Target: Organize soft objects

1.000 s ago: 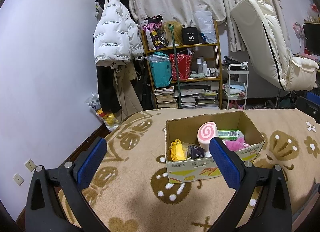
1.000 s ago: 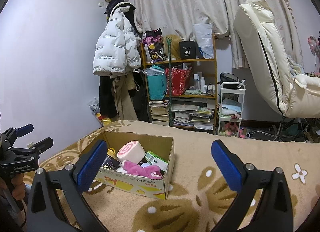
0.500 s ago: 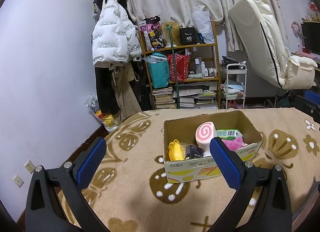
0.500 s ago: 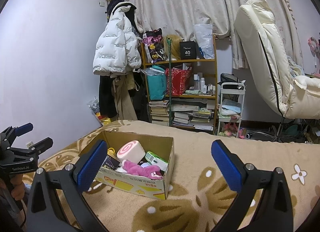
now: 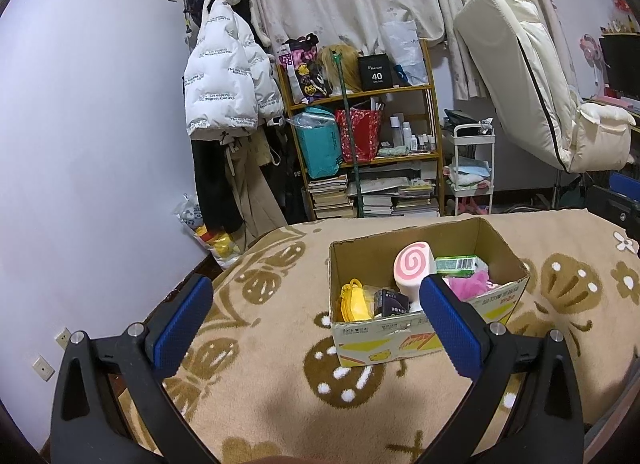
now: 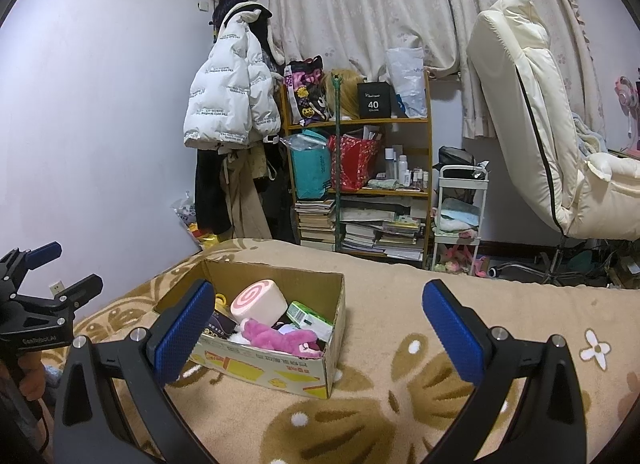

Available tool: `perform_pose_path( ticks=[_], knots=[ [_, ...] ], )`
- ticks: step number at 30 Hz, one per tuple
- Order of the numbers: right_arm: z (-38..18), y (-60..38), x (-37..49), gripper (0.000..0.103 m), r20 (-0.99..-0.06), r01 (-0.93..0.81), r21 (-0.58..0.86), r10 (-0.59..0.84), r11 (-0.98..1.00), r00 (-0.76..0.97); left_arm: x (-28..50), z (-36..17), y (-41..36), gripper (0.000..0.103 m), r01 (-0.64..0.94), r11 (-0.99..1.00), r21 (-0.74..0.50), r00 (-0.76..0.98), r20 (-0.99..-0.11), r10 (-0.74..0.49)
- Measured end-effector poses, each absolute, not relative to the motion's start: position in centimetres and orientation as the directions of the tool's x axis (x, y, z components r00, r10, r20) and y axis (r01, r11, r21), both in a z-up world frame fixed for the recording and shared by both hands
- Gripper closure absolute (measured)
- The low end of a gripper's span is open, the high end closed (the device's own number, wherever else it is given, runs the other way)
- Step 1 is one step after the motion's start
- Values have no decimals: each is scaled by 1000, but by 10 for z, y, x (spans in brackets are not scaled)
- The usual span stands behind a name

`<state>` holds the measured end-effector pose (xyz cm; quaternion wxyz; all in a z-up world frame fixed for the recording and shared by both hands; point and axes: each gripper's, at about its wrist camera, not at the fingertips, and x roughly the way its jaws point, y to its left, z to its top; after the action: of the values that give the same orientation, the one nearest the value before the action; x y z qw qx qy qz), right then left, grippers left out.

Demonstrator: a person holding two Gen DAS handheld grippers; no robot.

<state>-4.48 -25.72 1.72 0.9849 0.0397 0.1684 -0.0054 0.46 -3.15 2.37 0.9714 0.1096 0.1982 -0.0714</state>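
Two grippers hang over a bed with a patterned blanket point(image 5: 260, 392), each spread wide with nothing between its pads. The left gripper point(image 5: 316, 324) and right gripper point(image 6: 320, 328) both face an open cardboard box point(image 5: 424, 334) resting on the blanket.

Risk, as judged: the box looks light and sits on soft bedding, so a pull on one item may drag or tip it. The contents are crowded; closing on the pink plush point(image 6: 276, 340) could also catch the green carton point(image 6: 310, 316) touching it.

Position: in the left view the box sits at 1 o'clock, near the right pad, with the swirl cushion point(image 5: 412, 268) upright inside. In the right view the box lies at 10 o'clock, behind the left pad.
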Motion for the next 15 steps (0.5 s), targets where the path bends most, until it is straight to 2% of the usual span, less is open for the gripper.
perform_pose_path(
  ticks=[15],
  knots=[
    [20,-257,-43,0,-331,25,75,1,997,943,6,25,-30,1,178,967,184,908,-409,-89]
  ],
)
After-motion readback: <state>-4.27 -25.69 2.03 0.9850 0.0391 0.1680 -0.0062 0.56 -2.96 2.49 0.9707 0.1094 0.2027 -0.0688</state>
